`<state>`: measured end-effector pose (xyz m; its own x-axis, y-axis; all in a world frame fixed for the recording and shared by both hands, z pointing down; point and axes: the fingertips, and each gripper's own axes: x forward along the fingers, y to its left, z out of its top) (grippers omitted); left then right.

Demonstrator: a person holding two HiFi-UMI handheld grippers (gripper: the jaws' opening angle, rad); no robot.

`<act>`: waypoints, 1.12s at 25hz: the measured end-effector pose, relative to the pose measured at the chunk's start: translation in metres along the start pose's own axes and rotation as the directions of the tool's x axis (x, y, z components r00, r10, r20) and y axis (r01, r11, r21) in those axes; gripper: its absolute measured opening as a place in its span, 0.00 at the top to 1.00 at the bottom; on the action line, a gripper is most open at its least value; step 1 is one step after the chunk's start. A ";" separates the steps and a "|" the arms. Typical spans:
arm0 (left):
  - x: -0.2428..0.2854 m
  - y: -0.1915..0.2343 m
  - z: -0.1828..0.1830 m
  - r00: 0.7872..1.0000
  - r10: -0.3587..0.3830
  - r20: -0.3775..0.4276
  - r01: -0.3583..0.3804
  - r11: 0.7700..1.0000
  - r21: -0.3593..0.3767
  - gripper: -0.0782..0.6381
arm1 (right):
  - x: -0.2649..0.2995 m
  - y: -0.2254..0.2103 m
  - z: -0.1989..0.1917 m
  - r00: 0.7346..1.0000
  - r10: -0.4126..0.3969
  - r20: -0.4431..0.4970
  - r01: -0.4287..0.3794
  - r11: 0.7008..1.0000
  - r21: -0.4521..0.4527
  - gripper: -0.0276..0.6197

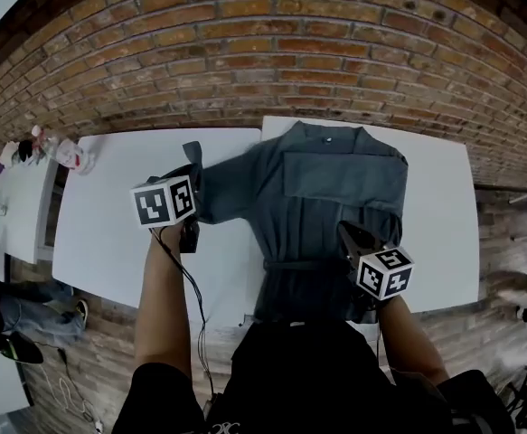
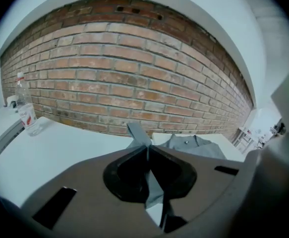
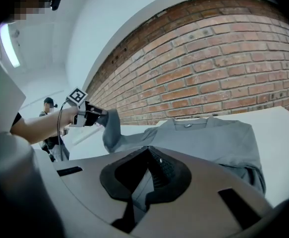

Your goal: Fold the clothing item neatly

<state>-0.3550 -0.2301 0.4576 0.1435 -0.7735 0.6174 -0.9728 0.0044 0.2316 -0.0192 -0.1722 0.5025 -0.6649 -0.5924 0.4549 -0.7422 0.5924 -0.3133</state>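
A grey shirt (image 1: 326,206) lies collar-away on the white table (image 1: 118,233), one sleeve folded across its chest. The other sleeve (image 1: 231,193) stretches out to the left and is lifted off the table. My left gripper (image 1: 191,177) is shut on this sleeve's cuff (image 2: 137,133), which sticks up above the jaws. In the right gripper view the same sleeve (image 3: 112,128) hangs from the left gripper (image 3: 92,115). My right gripper (image 1: 349,233) is shut and its tip rests low on the shirt's right side; grey cloth (image 3: 208,138) fills the view beyond the right gripper (image 3: 148,151).
A brick wall (image 1: 263,52) runs behind the table. A plastic bottle (image 2: 26,108) and small items (image 1: 51,150) stand on a side table at the left. A person (image 1: 19,310) sits on the floor at the left. The table's near edge is at my body.
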 end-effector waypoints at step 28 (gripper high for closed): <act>0.200 -0.374 -0.112 0.921 -0.237 -0.310 0.331 0.896 0.297 0.87 | -0.211 -0.193 -0.068 0.941 -0.337 0.016 0.329 0.926 0.188 0.96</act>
<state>0.0581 -0.3150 0.5785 0.4194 -0.5164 0.7466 -0.8777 -0.4406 0.1883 0.2705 -0.1242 0.5237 -0.3768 -0.7661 0.5207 -0.9212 0.2512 -0.2971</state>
